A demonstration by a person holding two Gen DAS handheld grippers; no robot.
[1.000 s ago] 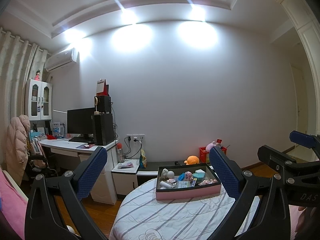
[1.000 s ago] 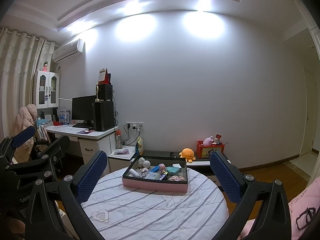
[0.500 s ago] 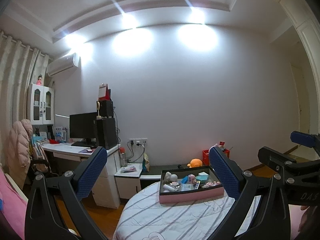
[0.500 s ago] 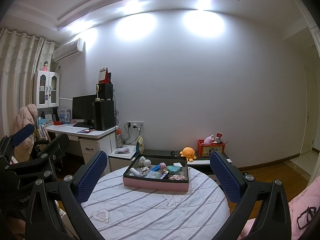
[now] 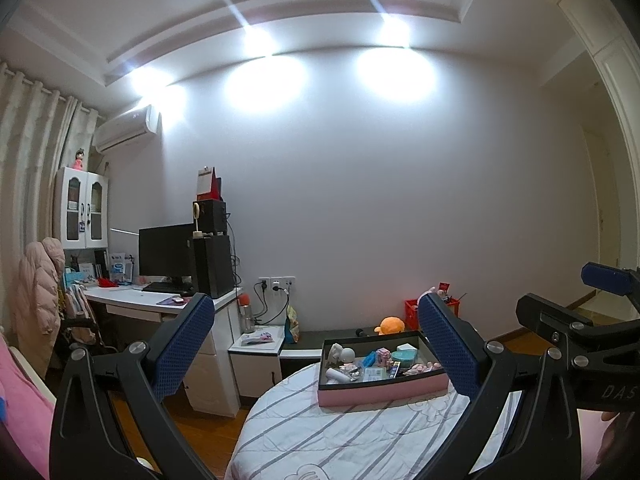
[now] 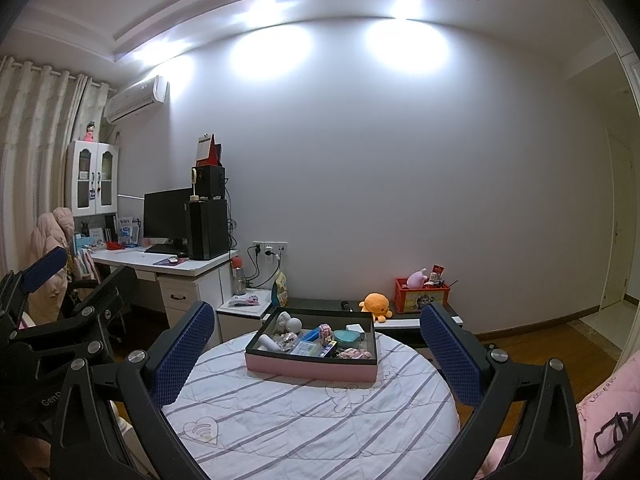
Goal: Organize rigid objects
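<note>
The tray (image 6: 310, 367) is pink outside with a black rim. The round table's cloth (image 6: 304, 420) is white with grey stripes. The gripper pads (image 6: 185, 354) are dark blue, dotted.

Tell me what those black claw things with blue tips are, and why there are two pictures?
They are grabbing tools. A person holds one in each hand, and each has a small camera looking out along its two fingers. That gives two pictures of one room. One shows the left gripper, the other the right gripper. Both are open and hold nothing. Ahead is a round table with a striped cloth. On it stands a pink tray full of small things, such as a teal tin and a white tube.
</note>
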